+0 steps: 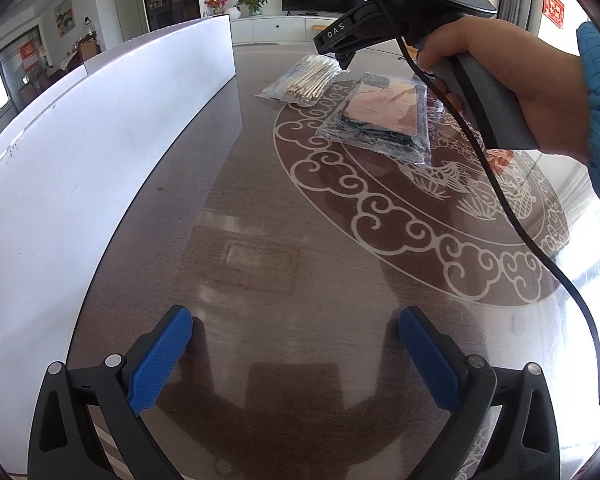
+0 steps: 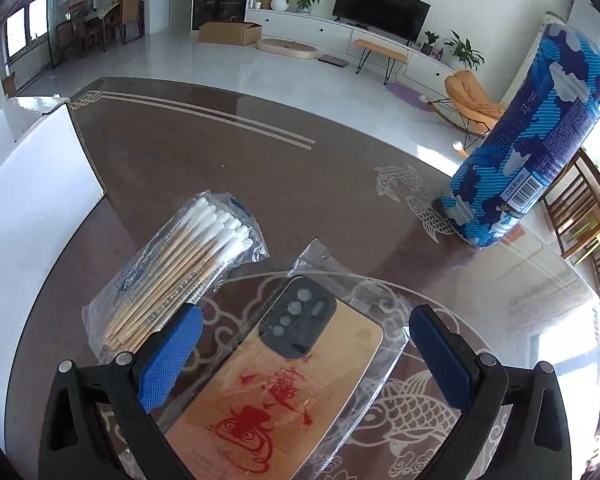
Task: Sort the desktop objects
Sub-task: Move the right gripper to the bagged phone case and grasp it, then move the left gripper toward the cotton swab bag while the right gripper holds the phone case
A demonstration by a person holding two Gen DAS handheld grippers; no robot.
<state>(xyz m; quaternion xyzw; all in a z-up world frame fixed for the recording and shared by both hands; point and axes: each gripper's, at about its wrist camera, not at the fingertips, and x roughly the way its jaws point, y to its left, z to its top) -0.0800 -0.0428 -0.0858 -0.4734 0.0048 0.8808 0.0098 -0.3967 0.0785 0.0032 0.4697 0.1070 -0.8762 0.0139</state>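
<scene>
- Right wrist view: right gripper (image 2: 306,344) spread wide, hanging just above a phone case (image 2: 284,372) sealed in a clear bag, blue pads on either side of it, nothing pinched.
- Phone case flat on the glass-topped table (image 2: 300,160), near edge, camera cutout pointing away.
- Just left of it, partly behind the left pad: one clear bag of cotton swabs (image 2: 184,268), edges seeming to touch or overlap the case's bag.
- Far right, well apart: one tall blue patterned pack (image 2: 532,136), standing upright.
- Far left: white box (image 2: 40,184), probably the sorting bin.
- Left wrist view: left gripper (image 1: 296,344) spread open over bare tabletop, holding nothing; white box wall alongside on the left; a hand (image 1: 512,80) gripping the right tool above the two bags.
- Likely step: picking up the phone case.
- To do well: lower straight down, centre pads across the case's narrow width, close on the stiff case edges and not only on loose film, which may slip; keep the left pad clear of the swab bag.
- Count: two grippers, one phone case, one swab bag, one blue pack, one white box.
</scene>
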